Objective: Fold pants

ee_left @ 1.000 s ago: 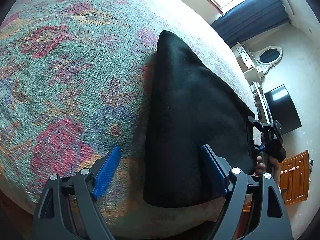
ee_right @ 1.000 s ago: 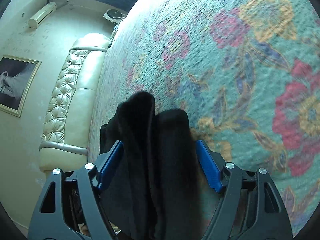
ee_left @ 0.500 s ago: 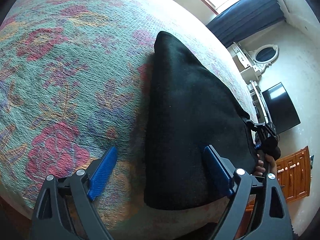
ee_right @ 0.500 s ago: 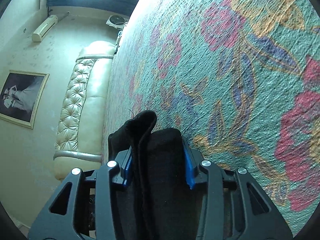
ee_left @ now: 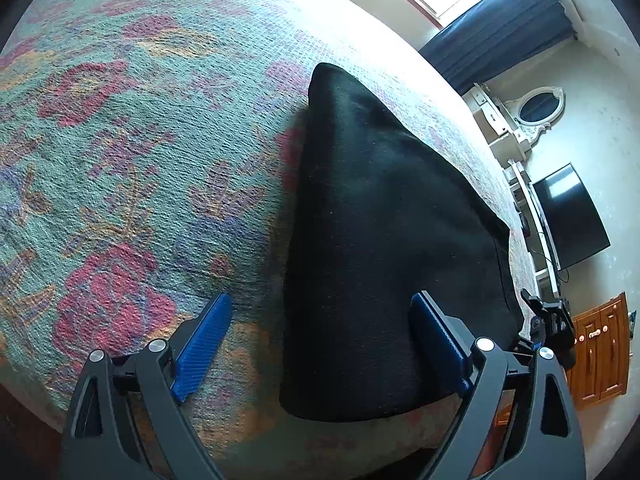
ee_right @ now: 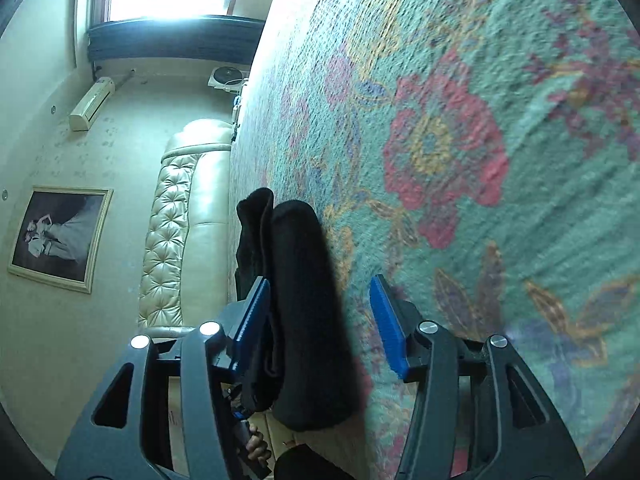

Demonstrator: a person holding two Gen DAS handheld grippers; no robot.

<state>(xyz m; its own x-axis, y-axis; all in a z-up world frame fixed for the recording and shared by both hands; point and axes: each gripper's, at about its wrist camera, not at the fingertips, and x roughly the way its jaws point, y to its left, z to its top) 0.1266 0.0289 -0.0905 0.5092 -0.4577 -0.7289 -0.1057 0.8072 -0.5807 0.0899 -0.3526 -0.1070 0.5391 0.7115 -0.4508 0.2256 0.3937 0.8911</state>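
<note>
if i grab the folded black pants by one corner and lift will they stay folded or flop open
Probably flop open: the folded black fabric pants show soft, rounded edges, with layers already parting at one end. They look thick and fuzzy, so they would likely grip the floral woven bedspread rather than slide. Both hand-held tools are open.

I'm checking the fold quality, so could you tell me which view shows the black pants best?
The left wrist view: the folded black pants lie flat on the floral bedspread, whole outline visible. The right wrist view shows only their stacked edge, between the open right gripper.
</note>
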